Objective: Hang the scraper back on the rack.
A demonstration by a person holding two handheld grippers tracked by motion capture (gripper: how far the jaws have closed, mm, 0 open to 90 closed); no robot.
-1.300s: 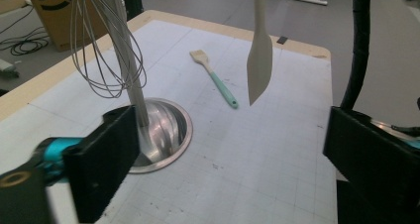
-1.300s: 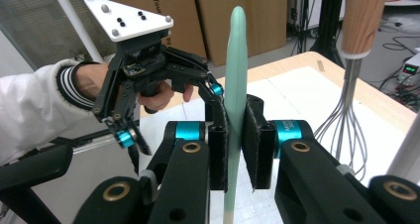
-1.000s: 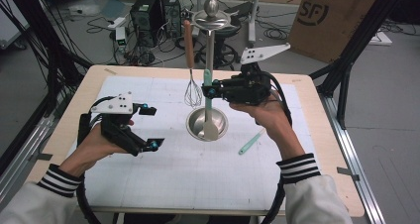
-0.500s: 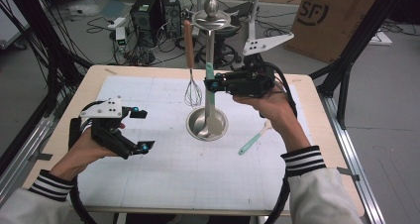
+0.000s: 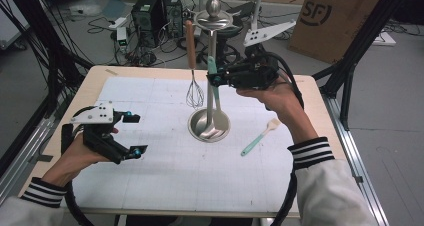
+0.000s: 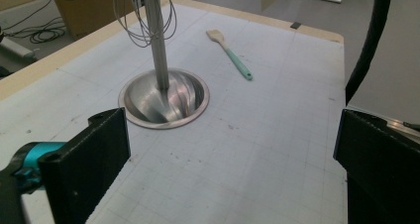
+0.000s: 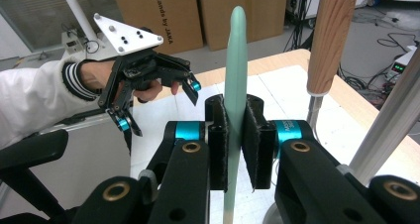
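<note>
A steel utensil stand [image 5: 212, 46] rises from a round dished base [image 5: 196, 127] at mid-table. A wooden-handled whisk [image 5: 192, 61] hangs from its top disc. My right gripper [image 5: 215, 78] is shut on the upright teal handle of a utensil [image 5: 213, 68], whose grey head [image 5: 216, 130] hangs low over the base beside the pole. In the right gripper view the pads [image 7: 218, 135] clamp that teal handle [image 7: 236, 60]. My left gripper [image 5: 136, 134] stands open over the mat's left part, with nothing between its jaws. It looks toward the base [image 6: 163, 97].
A teal-handled spatula [image 5: 257, 138] with a pale head lies on the mat right of the base, also seen from the left gripper [image 6: 230, 53]. The whisk's wires [image 6: 146, 16] hang close to the pole. Cardboard boxes [image 5: 330, 16] and cables lie beyond the table.
My right hand has lifted the teal-handled utensil a little higher beside the pole. The left hand has drawn back to the left and toward the near edge, its gripper still open.
</note>
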